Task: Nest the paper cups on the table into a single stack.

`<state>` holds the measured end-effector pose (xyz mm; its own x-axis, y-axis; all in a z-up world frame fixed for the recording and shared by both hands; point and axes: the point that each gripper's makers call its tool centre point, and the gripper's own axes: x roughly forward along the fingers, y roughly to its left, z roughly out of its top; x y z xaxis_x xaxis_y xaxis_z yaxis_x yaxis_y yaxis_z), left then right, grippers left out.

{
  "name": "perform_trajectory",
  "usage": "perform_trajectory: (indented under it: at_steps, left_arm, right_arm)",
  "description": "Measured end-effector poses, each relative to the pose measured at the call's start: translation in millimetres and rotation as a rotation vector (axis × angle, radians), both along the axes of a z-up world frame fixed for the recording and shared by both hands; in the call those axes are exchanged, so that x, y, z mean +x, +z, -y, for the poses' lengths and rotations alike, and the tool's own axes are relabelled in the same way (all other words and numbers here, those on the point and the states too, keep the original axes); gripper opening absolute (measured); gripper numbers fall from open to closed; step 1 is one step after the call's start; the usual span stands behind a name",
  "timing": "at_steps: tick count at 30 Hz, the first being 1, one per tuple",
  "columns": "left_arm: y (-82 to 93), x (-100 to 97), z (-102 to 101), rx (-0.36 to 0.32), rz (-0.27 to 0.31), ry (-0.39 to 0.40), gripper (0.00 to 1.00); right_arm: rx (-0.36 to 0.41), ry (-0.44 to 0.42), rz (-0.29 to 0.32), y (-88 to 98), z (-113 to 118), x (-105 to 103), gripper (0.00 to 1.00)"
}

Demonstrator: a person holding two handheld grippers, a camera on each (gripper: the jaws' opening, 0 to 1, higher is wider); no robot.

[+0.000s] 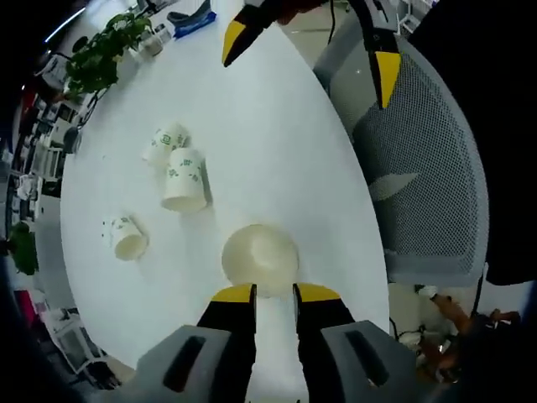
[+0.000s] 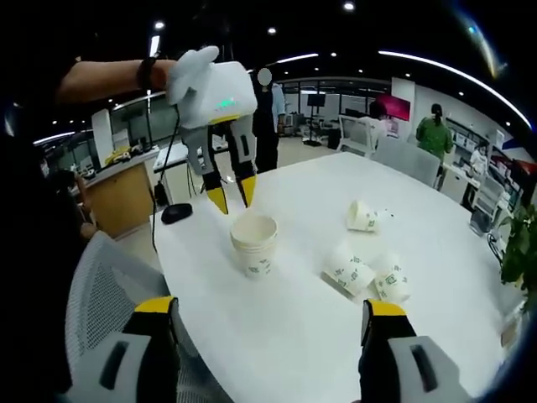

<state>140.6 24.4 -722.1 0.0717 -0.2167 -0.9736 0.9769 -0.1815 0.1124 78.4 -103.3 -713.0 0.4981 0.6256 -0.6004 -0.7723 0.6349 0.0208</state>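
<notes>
A short stack of nested paper cups [image 1: 260, 256] stands upright on the white round table [image 1: 277, 143]. My left gripper [image 1: 275, 294] hovers just at its near rim, jaws a narrow gap apart with nothing between them. Three loose cups lie on their sides: two touching [image 1: 165, 143] [image 1: 185, 178] and one apart [image 1: 127, 238]. In the right gripper view the stack [image 2: 254, 243] stands mid-table with the left gripper [image 2: 232, 197] right above its back rim. The loose cups [image 2: 362, 216] [image 2: 348, 270] [image 2: 390, 284] lie to the right. My right gripper [image 2: 268, 315] is wide open and holds nothing, near the table edge.
A grey mesh chair [image 1: 428, 168] [image 2: 109, 294] stands at the table's edge under the right gripper. A potted plant [image 1: 101, 50] [image 2: 520, 252] sits at the far side. A black mouse [image 2: 176, 212] lies near the edge. People stand in the office behind.
</notes>
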Motion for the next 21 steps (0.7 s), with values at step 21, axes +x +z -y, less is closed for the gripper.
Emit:
perform_trajectory:
  at_steps: [21]
  left_arm:
    - [32.2, 86.7, 2.0, -0.426, 0.018, 0.518, 0.29]
  right_arm:
    - [-0.006, -0.042, -0.008, 0.0, 4.5, 9.4, 0.91]
